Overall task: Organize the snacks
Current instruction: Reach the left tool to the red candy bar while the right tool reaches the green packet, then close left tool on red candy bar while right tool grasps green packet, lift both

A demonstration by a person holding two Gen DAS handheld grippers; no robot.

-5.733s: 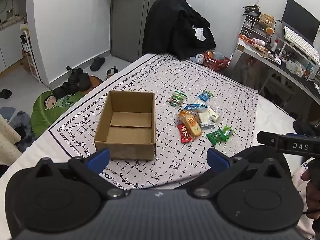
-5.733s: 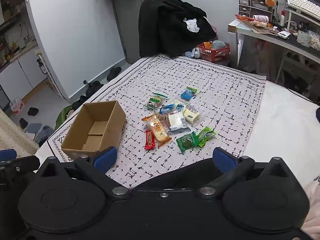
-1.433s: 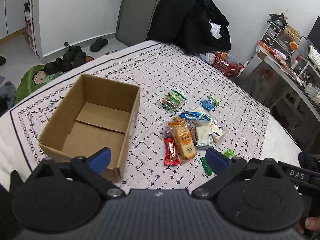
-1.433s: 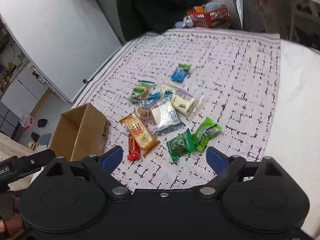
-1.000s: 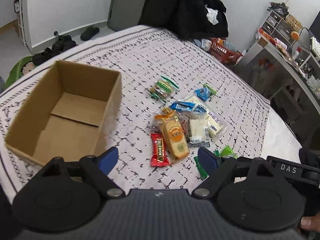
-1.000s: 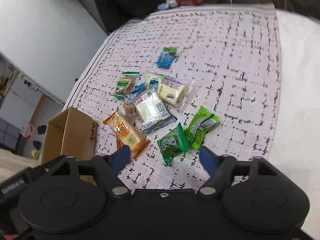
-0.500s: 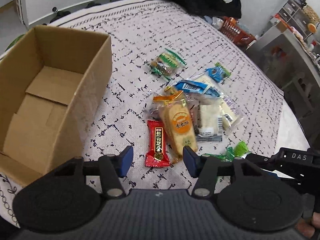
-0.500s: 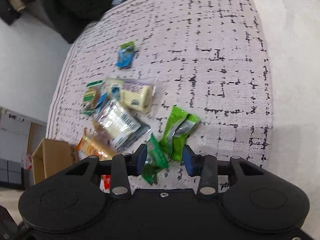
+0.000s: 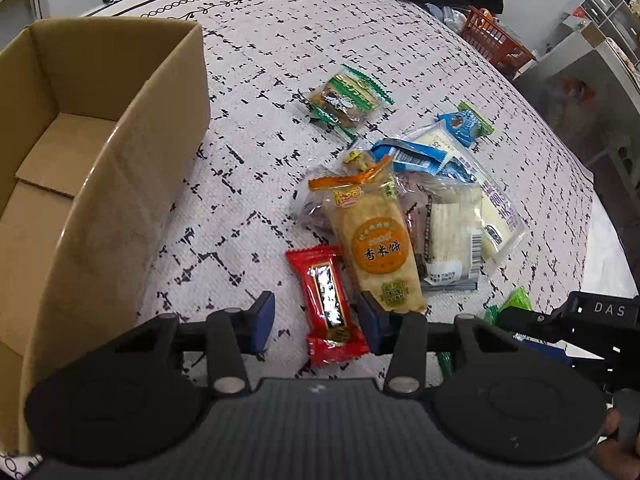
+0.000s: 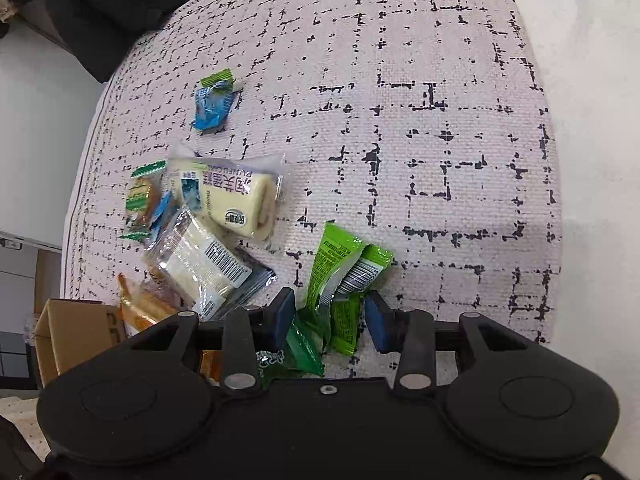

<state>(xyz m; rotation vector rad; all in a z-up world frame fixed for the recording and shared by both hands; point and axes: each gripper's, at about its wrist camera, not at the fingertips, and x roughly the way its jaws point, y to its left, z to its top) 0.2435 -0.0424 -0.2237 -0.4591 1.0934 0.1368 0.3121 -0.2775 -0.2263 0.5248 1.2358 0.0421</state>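
While both grippers hang unclenched, the left gripper (image 9: 316,322) straddles a red snack (image 9: 328,304) and the right gripper (image 10: 330,316) a green packet (image 10: 340,276); the cardboard box (image 9: 100,184) sits at nine o'clock on the patterned bedspread (image 9: 256,60).

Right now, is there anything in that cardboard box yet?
Empty, as far as shows. The cardboard box stands open-topped with only its bare bottom flaps visible; its near corner is hidden. The snacks lie outside on the cloth.

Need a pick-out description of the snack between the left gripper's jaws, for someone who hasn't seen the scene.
Start at the open brown cardboard box on the patterned bedspread; the snack pile lies to its right. At the pile's near-left edge lies the small red foil-wrapped bar, beside the longer orange rice-cracker packet. It is the only red wrapper.
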